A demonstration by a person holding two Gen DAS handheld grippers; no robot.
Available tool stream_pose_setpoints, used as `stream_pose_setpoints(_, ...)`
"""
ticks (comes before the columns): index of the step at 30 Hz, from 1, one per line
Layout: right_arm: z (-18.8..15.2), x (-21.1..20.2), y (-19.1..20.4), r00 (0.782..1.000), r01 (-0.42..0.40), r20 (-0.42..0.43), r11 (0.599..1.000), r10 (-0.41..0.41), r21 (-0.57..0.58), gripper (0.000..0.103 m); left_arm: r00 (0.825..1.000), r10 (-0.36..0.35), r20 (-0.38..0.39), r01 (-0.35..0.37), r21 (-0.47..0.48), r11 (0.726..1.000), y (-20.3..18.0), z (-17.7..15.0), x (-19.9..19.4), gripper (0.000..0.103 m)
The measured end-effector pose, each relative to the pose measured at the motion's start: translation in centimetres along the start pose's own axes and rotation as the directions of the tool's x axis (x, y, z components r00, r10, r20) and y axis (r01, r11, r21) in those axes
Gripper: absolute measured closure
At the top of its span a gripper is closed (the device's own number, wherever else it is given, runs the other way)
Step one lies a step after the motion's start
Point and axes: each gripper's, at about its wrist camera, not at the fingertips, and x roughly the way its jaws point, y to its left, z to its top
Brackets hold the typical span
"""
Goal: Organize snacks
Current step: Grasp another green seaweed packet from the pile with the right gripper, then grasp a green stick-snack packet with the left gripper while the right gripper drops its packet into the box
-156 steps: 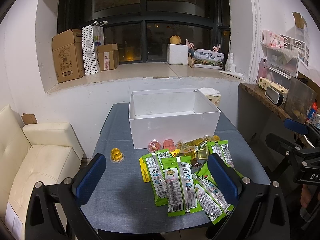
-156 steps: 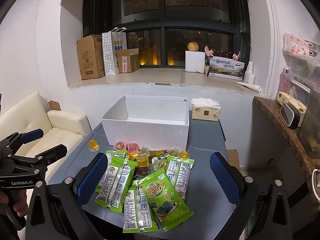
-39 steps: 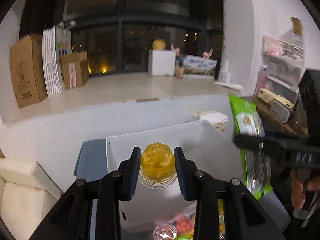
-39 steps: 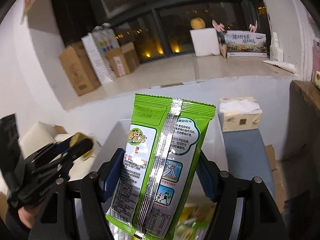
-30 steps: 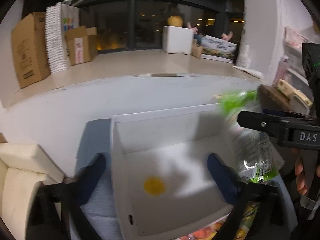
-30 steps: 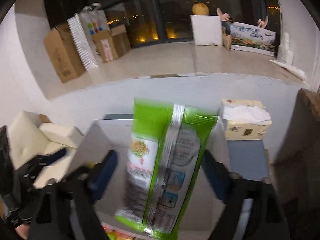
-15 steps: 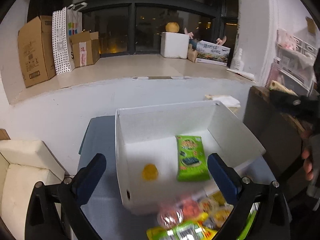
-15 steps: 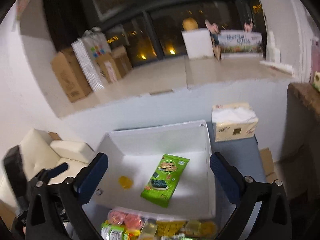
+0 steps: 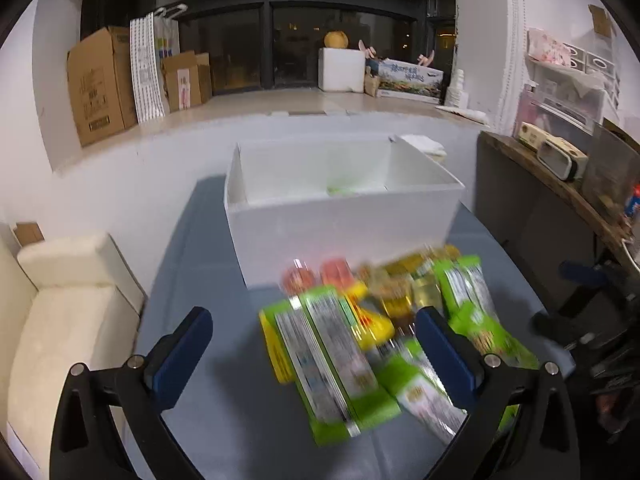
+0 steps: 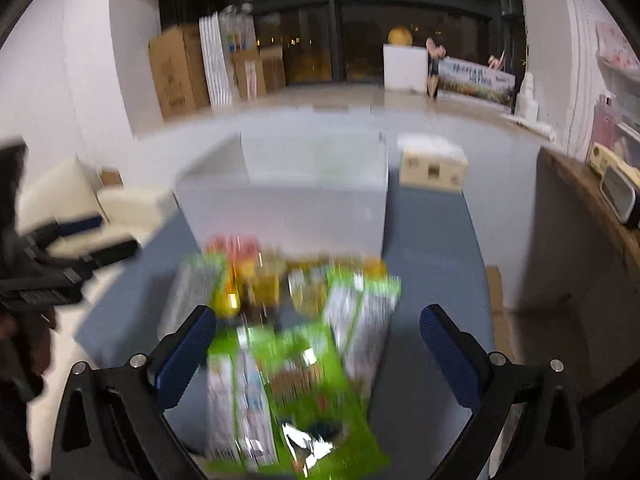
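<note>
Green packets (image 9: pixel 332 364) lengthwise toward white box (image 9: pixel 340 216)

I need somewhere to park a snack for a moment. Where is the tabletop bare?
Bare: the table left of the white box and snack pile, and the strip right of both. Crowded: directly before the box.

From my seat I saw cardboard boxes (image 9: pixel 100 88) and a patterned paper bag (image 9: pixel 146 68) standing on the window ledge, a white foam box (image 9: pixel 341 69) farther along it, a cream sofa (image 9: pixel 68 312) left of the table, and a tissue box (image 10: pixel 434 168) behind.
</note>
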Motion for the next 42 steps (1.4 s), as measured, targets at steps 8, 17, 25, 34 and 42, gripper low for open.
stream_pose_setpoints(8,-3.9,3.0,0.2,0.995,0.028,-0.090,0.999,-0.032,-0.039,0.000,0.999,-0.013,-0.051,0.012,-0.033,0.999,-0.8,-3.6,-0.9,0.000)
stream_pose_setpoints(17,-5.5,7.0,-1.0,0.984,0.008,-0.176,1.000,-0.006,0.012,0.000,0.994,-0.032,-0.104,0.026,-0.060,0.998,-0.5,-5.4,0.1,0.000)
stream_pose_setpoints(25,-5.6,6.0,-2.1,0.987,-0.009,-0.158,0.997,0.021,0.077,0.056,0.989,-0.051,-0.142,0.039,-0.085,0.996,-0.5,-5.7,2.1,0.000)
stream_pose_setpoints(34,-4.2,3.6,-1.7,0.993,-0.065,-0.094,0.994,0.073,0.083,0.086,0.984,-0.061,-0.169,0.044,-0.101,0.994,-0.9,-5.1,4.5,0.000)
stream_pose_setpoints(42,-3.6,2.3,-2.5,0.993,-0.101,-0.044,0.984,0.108,0.147,0.088,0.981,-0.060,-0.186,0.038,-0.118,0.992,-0.6,-5.4,6.0,0.000)
